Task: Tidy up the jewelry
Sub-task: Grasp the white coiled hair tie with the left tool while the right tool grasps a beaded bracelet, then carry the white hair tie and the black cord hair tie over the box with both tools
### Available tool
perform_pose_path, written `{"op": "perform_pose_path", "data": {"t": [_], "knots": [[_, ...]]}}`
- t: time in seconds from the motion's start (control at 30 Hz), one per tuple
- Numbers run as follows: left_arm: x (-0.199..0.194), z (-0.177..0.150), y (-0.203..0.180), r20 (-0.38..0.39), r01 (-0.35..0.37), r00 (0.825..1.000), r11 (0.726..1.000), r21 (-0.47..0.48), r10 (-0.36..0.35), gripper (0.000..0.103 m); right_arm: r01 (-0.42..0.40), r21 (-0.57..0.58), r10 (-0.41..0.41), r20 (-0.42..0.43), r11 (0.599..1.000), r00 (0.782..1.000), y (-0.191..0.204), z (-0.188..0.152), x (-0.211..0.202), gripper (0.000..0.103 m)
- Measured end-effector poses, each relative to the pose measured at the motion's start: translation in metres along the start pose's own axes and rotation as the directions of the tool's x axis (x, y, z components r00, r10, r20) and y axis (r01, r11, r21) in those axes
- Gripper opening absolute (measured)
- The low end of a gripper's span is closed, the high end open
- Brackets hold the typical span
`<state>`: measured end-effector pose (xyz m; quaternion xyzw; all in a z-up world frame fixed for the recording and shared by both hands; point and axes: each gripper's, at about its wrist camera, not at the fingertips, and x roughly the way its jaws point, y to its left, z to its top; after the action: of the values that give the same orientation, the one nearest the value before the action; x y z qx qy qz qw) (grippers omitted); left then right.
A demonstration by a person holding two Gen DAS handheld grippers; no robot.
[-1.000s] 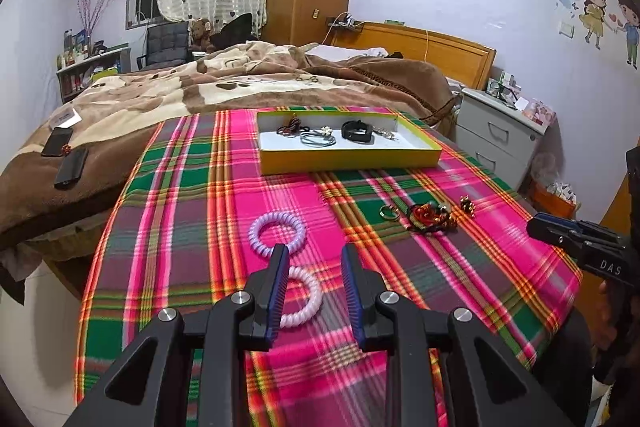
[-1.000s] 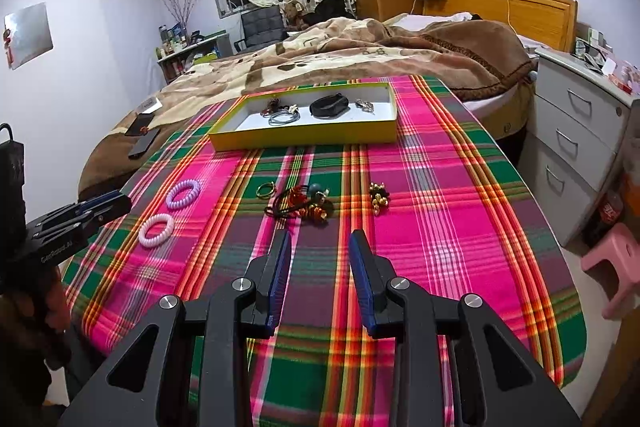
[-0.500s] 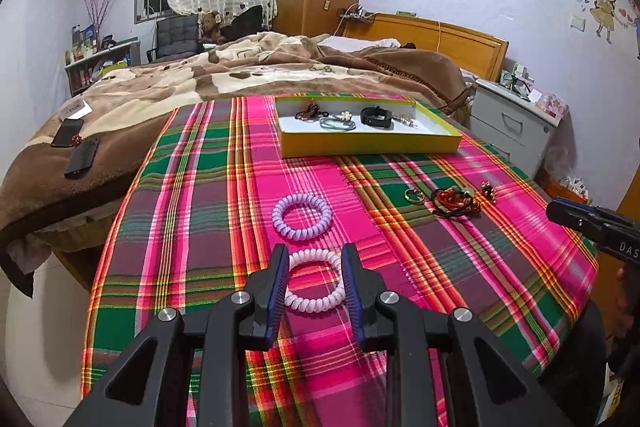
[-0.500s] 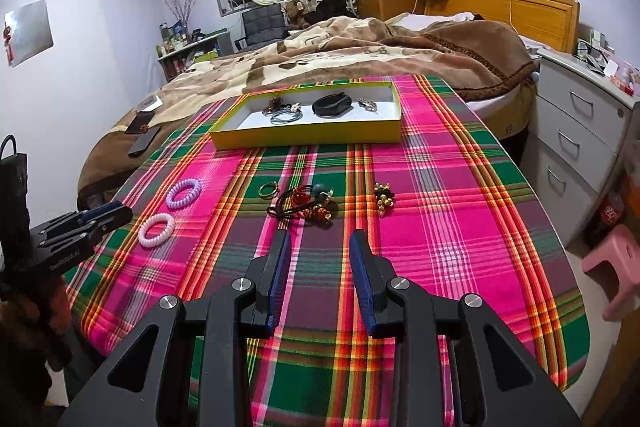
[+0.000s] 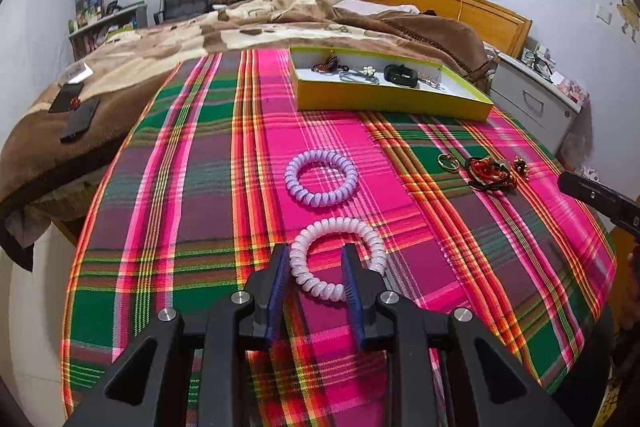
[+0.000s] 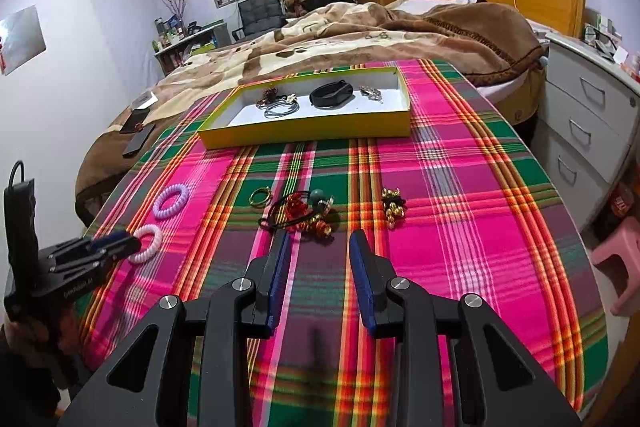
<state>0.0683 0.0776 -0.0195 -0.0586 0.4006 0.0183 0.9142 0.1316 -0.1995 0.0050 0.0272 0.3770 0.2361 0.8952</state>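
Observation:
A pale pink spiral hair tie lies on the plaid cloth. My left gripper is open, its jaws straddling the tie's near left arc. A purple spiral tie lies just beyond it. A yellow tray farther back holds several pieces of jewelry. My right gripper is open and empty, just short of a tangled red and black bracelet cluster, a gold ring and a gold bead piece. The left gripper shows in the right wrist view at the pink tie.
The plaid-covered table stands against a bed with a brown blanket. Black phones lie on the blanket at left. A white drawer unit and a pink stool stand to the right.
My left gripper has moved forward and down until its jaws reach around the pink tie's edge. My right gripper has edged forward toward the bracelet cluster.

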Motion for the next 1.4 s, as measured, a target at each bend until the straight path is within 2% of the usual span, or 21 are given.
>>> {"op": "perform_pose_path", "data": {"t": [0.4, 0.57, 0.7, 0.77, 0.87, 1.4], "knots": [[0.011, 0.007, -0.009, -0.019, 0.0, 1.0, 1.0, 0.024, 0.0, 0.026, -0.025, 0.083, 0.033, -0.107, 0.996, 0.994, -0.012, 0.022, 0.056, 0.031], [0.014, 0.01, -0.017, -0.027, -0.014, 1.0, 0.998, 0.062, 0.015, 0.026, -0.01, 0.068, 0.02, -0.152, 0.998, 0.988, -0.009, 0.028, 0.071, 0.031], [0.016, 0.011, -0.024, -0.033, -0.031, 0.999, 0.994, 0.101, 0.035, 0.025, -0.003, 0.034, 0.009, -0.174, 0.999, 0.985, -0.005, 0.029, 0.076, 0.022], [0.016, 0.011, -0.026, -0.035, -0.024, 0.999, 0.994, 0.106, 0.028, 0.022, -0.008, 0.017, 0.011, -0.175, 1.0, 0.984, -0.001, 0.029, 0.077, 0.01], [0.016, 0.011, -0.026, -0.034, -0.015, 0.999, 0.994, 0.107, 0.018, 0.011, 0.008, -0.02, -0.011, -0.17, 1.0, 0.985, 0.005, 0.029, 0.075, 0.01], [0.003, 0.005, -0.029, -0.023, 0.075, 0.997, 0.994, 0.077, -0.073, 0.009, -0.027, 0.014, 0.028, -0.069, 1.0, 0.997, 0.005, 0.032, 0.034, 0.01]]}}
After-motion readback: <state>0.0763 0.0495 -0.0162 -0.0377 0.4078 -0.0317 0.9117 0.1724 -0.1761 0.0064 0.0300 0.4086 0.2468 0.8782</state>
